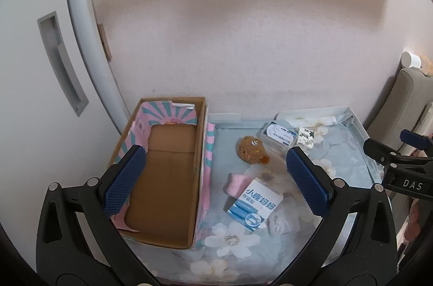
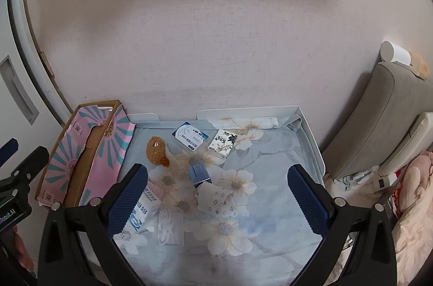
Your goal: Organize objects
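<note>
Both claws, left claw (image 1: 216, 180) and right claw (image 2: 219, 194), gape apart; white-blue box (image 1: 253, 206) reads "小鹿妈妈".

Pale blue cloth (image 2: 270, 150) with cream flowers — beside it, a brown cardboard box (image 1: 167, 172) lined in pink-and-teal sunburst stripes.

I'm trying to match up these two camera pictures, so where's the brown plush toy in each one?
Left wrist: brown plush toy sits centre, right of the cardboard box.
Right wrist: brown plush toy sits left of centre, right of the cardboard box.
Shared landmark: the cardboard box.
</note>
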`<state>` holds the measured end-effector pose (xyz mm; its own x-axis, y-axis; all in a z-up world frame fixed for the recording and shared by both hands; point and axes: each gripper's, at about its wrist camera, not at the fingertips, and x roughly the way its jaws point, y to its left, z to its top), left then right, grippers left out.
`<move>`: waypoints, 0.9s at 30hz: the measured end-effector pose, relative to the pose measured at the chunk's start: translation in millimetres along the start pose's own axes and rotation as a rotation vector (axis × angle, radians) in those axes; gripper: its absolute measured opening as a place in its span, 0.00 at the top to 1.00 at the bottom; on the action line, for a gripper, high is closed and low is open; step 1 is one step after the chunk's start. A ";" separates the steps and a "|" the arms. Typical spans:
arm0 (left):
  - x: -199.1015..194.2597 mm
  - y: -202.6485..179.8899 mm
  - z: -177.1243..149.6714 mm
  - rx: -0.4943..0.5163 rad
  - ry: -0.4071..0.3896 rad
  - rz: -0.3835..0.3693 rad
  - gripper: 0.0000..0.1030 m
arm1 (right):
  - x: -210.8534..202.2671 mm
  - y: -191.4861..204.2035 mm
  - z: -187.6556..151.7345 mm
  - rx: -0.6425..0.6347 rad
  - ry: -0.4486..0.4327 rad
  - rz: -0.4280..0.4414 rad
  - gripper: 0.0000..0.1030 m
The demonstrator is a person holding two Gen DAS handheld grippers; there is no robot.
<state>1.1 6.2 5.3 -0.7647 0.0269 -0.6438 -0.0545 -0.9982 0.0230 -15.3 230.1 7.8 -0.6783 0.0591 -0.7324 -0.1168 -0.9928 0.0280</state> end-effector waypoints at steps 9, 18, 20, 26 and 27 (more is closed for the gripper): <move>-2.7 1.5 -1.6 0.001 0.009 -0.004 0.00 | -5.0 4.9 -3.8 -0.023 -0.009 0.009 0.00; -12.4 2.7 -4.6 -0.009 -0.007 -0.012 0.00 | -10.1 6.3 -3.8 -0.020 -0.016 0.024 0.00; -12.4 4.6 -4.9 -0.011 -0.005 -0.015 0.00 | -10.8 6.6 -4.6 -0.022 -0.016 0.021 0.00; -10.7 9.0 -3.8 -0.022 0.005 -0.023 0.00 | -13.3 11.0 -3.7 -0.045 -0.016 0.001 0.00; -10.7 10.1 -3.6 -0.025 0.005 -0.024 0.00 | -14.1 11.6 -3.7 -0.049 -0.018 0.000 0.00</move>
<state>11.1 -4.3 9.6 -0.7599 0.0506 -0.6480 -0.0568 -0.9983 -0.0113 -4.4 217.4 15.9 -0.6912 0.0609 -0.7201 -0.0817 -0.9966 -0.0058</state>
